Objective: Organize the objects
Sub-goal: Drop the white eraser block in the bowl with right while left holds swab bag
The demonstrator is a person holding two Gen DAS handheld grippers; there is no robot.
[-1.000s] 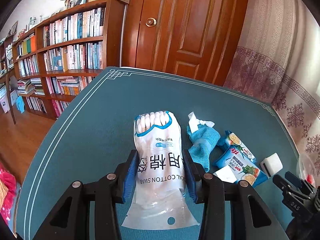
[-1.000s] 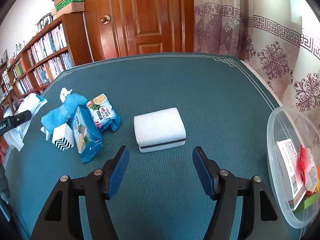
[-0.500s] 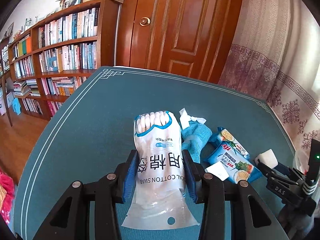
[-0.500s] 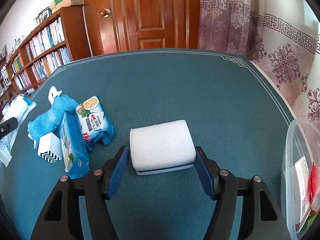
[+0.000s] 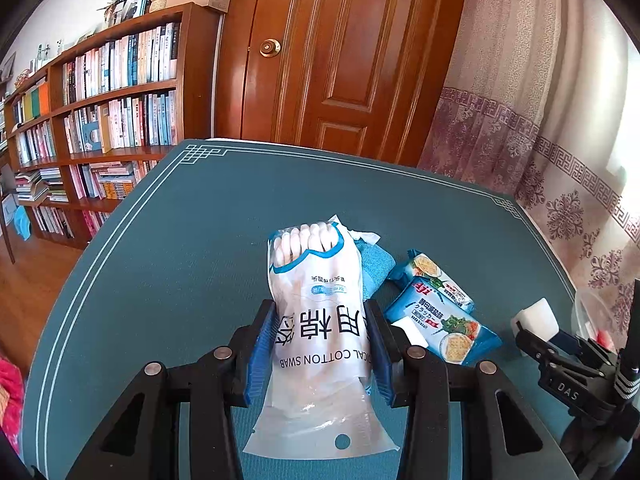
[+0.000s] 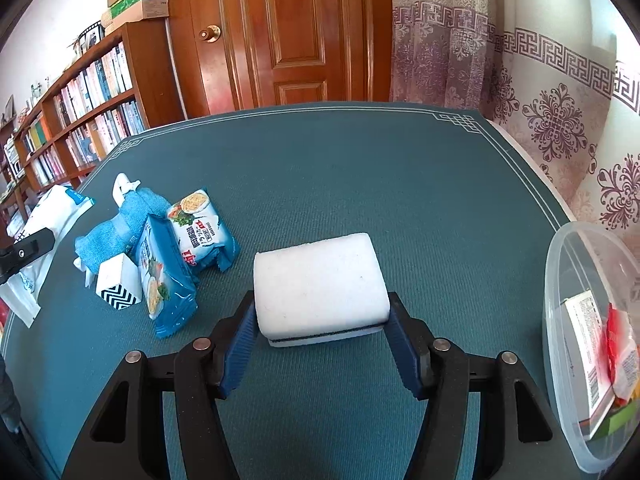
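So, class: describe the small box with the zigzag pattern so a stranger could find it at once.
On the teal table, look left to the blue clutter. The small box stands beside the blue cloth and cracker packets: the only white, stiff-sided thing, with black zigzags.

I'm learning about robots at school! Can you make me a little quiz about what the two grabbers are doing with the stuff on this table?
1. True or false: the left gripper is shut on the cotton swab bag.
2. What does the white sponge sit between? A) the right gripper pads B) two books C) the cracker packets
3. Fill in: the clear plastic container sits at the table's ____ edge in the right wrist view.

Key
1. True.
2. A; both pads meet the sponge's sides.
3. Right.
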